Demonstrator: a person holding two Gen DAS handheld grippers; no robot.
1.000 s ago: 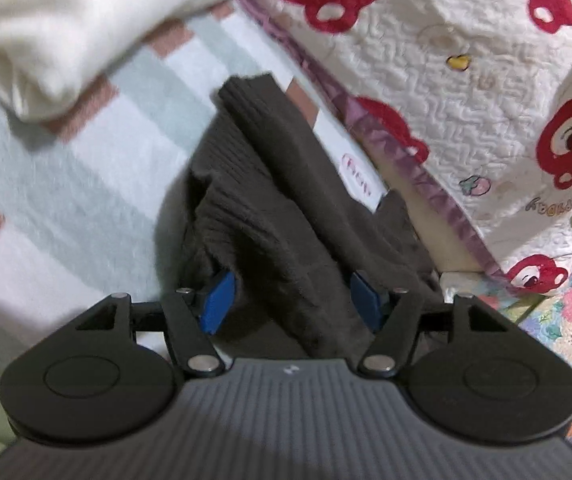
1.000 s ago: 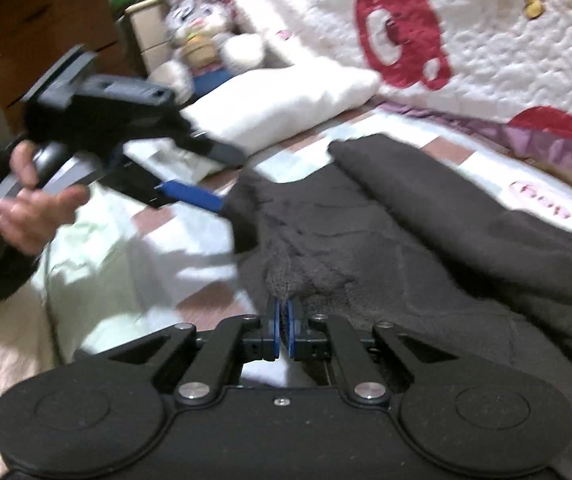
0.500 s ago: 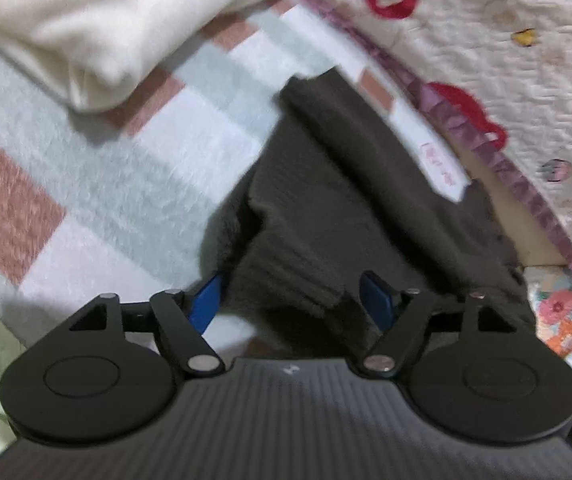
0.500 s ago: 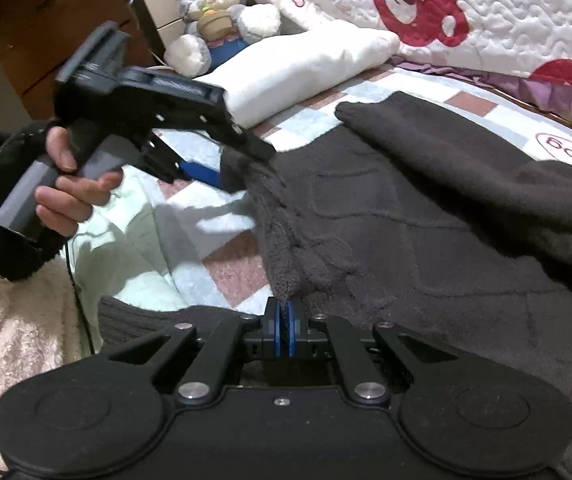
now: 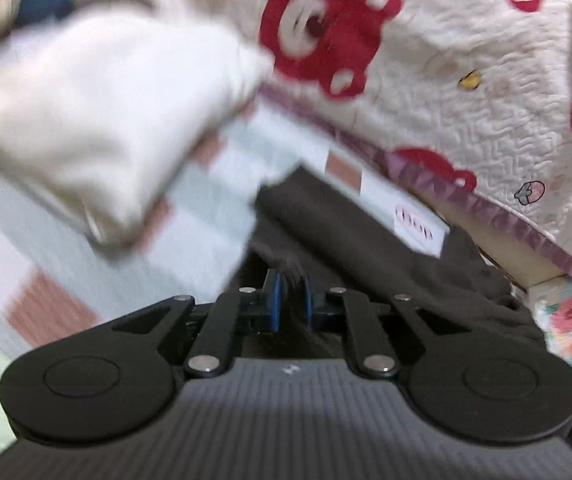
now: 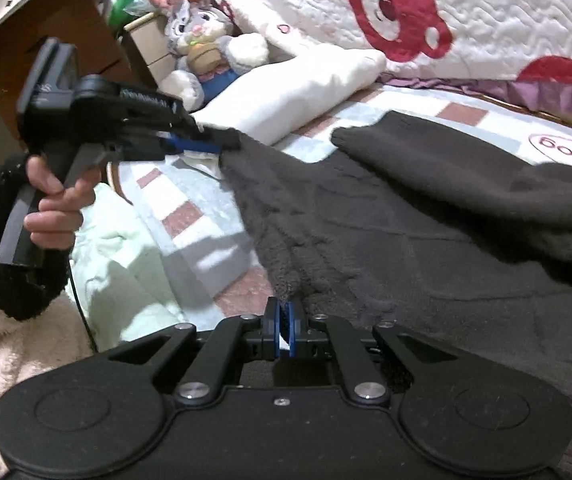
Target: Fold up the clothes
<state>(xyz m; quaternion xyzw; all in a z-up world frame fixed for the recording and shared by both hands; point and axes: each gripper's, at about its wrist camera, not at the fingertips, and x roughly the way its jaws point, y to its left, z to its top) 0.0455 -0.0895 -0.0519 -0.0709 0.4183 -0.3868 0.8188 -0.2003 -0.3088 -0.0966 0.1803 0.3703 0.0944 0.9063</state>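
A dark brown knit sweater (image 6: 426, 248) lies spread on a checked bed cover (image 6: 194, 216). One sleeve (image 6: 446, 160) stretches toward the far right. My right gripper (image 6: 285, 312) is shut on the sweater's near edge. My left gripper (image 5: 289, 284) is shut on another corner of the same sweater (image 5: 366, 240). Seen from the right wrist, the left gripper (image 6: 222, 145) holds that corner lifted at the left, with a hand (image 6: 56, 208) on its handle. The left wrist view is blurred.
A white pillow (image 6: 306, 88) lies behind the sweater, with a plush toy (image 6: 202, 44) beyond it. A quilt with red bears (image 5: 466, 80) rises at the back. A pale green cloth (image 6: 114, 264) lies at the left edge, beside a wooden cabinet (image 6: 46, 20).
The left gripper closed from open onto the sweater's corner and lifted it. The right gripper stayed shut on the near edge as the sweater spread flatter.
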